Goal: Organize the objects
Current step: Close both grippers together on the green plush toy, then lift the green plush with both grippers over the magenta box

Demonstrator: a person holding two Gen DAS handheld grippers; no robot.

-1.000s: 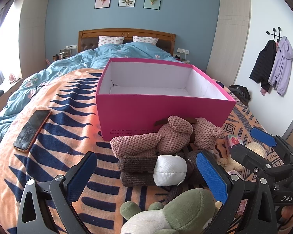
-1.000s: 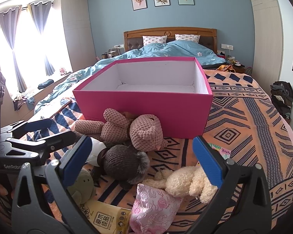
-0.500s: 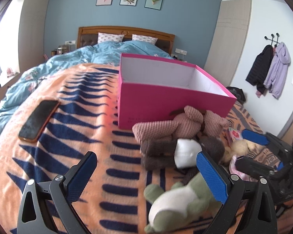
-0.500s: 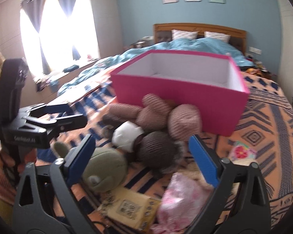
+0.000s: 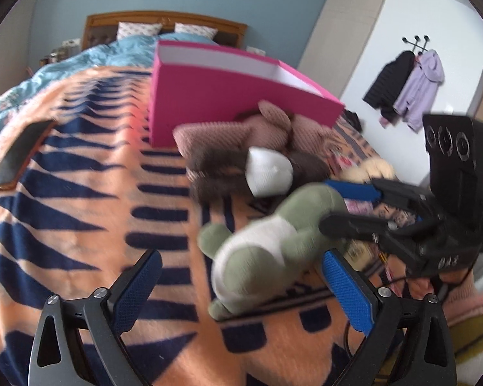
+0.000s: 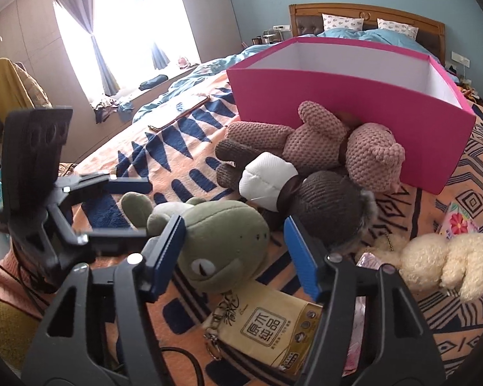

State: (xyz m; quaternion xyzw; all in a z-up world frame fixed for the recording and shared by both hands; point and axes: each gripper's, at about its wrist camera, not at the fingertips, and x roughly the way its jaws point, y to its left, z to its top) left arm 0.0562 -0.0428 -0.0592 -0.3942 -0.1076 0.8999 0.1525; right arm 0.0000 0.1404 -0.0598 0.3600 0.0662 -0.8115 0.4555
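Right wrist view: my right tongs have been closing around the green frog toy's head on the bed, not yet pinching. My left tongs are spread wide by its white belly. Next I think I squeeze, then lift it into the pink box.

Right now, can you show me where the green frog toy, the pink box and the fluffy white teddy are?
green frog toy [image 6: 228, 241], right wrist view, on its head.
pink box [image 6: 354, 103], right wrist view, on its front wall.
fluffy white teddy [image 6: 447, 260], right wrist view, on its body.

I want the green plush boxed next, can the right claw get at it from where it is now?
Probably yes. The right claw has just been closing, its jaws either side of the green plush's head; whether the pads touch it is unclear. Nothing lies on the plush. The left claw is open close by.
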